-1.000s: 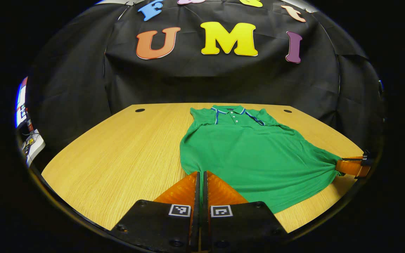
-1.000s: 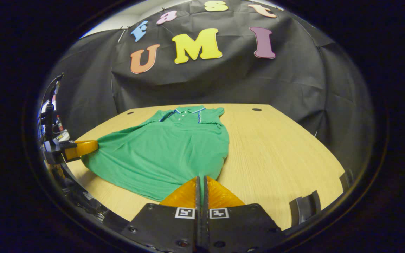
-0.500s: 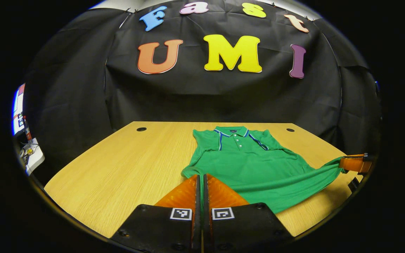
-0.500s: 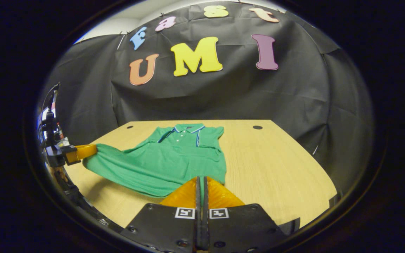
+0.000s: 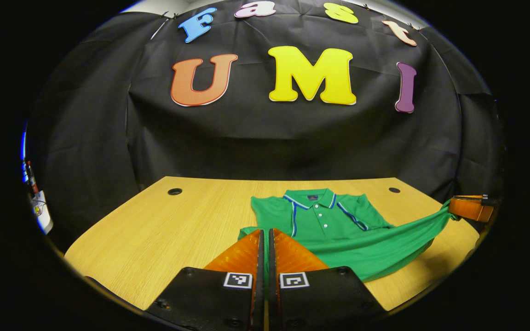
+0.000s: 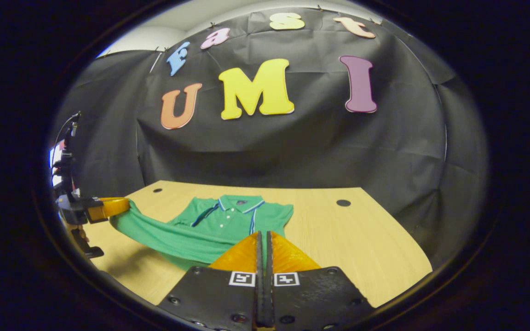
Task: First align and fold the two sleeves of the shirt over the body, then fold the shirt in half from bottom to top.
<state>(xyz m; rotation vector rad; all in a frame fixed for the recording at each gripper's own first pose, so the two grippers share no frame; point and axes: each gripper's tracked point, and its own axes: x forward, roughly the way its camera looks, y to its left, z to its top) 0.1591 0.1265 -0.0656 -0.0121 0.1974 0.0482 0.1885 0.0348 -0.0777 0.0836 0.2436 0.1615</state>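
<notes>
Pinching the hem: left gripper (image 5: 265, 236) has its fingers pressed together with only a thin slit between them, green fabric of the shirt (image 5: 338, 230) caught in that slit at the near left corner. Right gripper (image 6: 263, 239) is in the same state in its own view: fingers closed tight, near right hem corner of the shirt (image 6: 210, 230) clamped between them.

Each gripper also turns up in the other's view. In the left gripper view, the right gripper (image 5: 469, 209) sits at the far right edge, hem pulled taut to it and lifted off the table (image 5: 154, 230). In the right gripper view, the left gripper (image 6: 104, 208) sits at the left edge, likewise with hem stretched to it.

Bottom edge of the shirt hangs raised between the two grippers as a band, casting a shadow on the wood below. Upper part lies flat on the table: collar with striped trim, button placket, sleeves folded in over the body. Collar end points to the far edge.

Two round cable holes in the tabletop near the far corners (image 5: 175, 191). Black cloth wall behind.
</notes>
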